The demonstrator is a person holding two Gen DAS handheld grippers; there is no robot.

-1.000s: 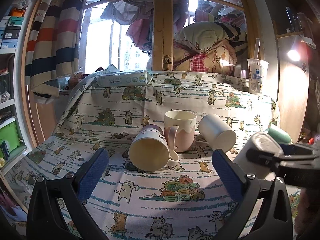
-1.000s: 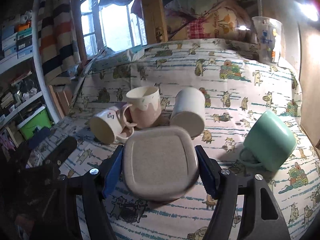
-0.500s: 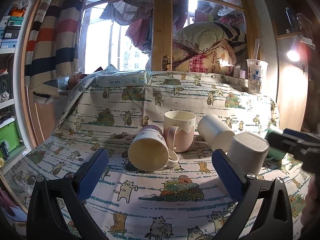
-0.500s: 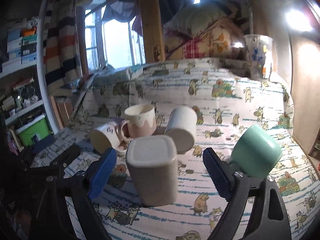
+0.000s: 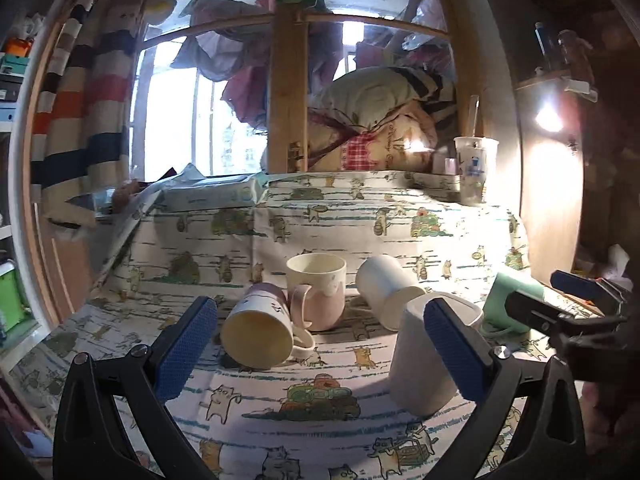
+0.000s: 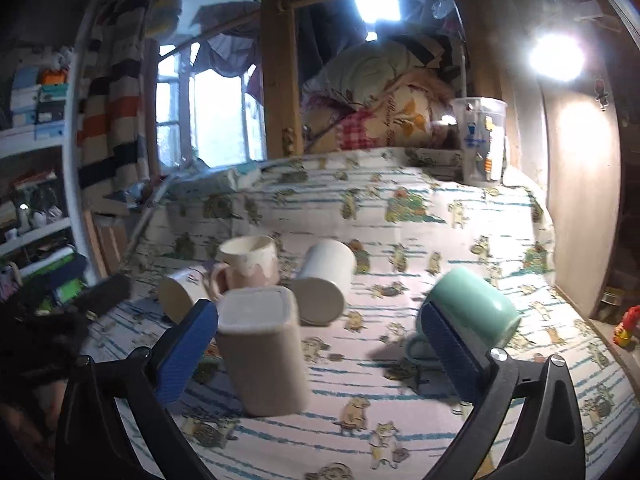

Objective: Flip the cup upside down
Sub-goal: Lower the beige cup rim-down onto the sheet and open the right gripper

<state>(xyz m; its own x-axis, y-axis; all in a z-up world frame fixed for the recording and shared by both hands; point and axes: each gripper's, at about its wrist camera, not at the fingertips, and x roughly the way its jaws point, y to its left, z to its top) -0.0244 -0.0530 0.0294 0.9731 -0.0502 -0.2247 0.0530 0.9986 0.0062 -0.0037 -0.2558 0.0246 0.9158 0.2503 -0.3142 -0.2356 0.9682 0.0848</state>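
Beige, square-sided cup (image 6: 262,350): stands upside down on the cat-print cloth (image 6: 400,216), flat base uppermost, in the near part of the scene. In the right wrist view it sits just beside the left fingertip of the right gripper (image 6: 320,354), whose blue-padded jaws are spread wide and clasp nothing; the cup touches neither pad clearly. In the left wrist view the same cup (image 5: 420,360) appears at right, partly hidden behind the right pad of the left gripper (image 5: 320,354), whose jaws are likewise wide apart and empty.

Beyond the cup, toward the far side: a white tumbler (image 6: 324,280) lying on its side with its mouth turned near; left of it a pink-and-cream mug (image 6: 250,266) standing upright, mouth up; farther left a white mug with a small face print (image 6: 184,294) lying on its side, mouth toward the cameras, its handle touching the pink mug. To the right, well apart from the beige cup, a mint-green mug (image 6: 472,312) lies tipped on its side with its handle near the cloth.

At the far right edge of the cloth stands a clear printed plastic cup (image 6: 482,142); at far left lies a pack of wipes (image 5: 212,194). A striped curtain (image 5: 86,92) hangs at left beside the window (image 5: 176,120).
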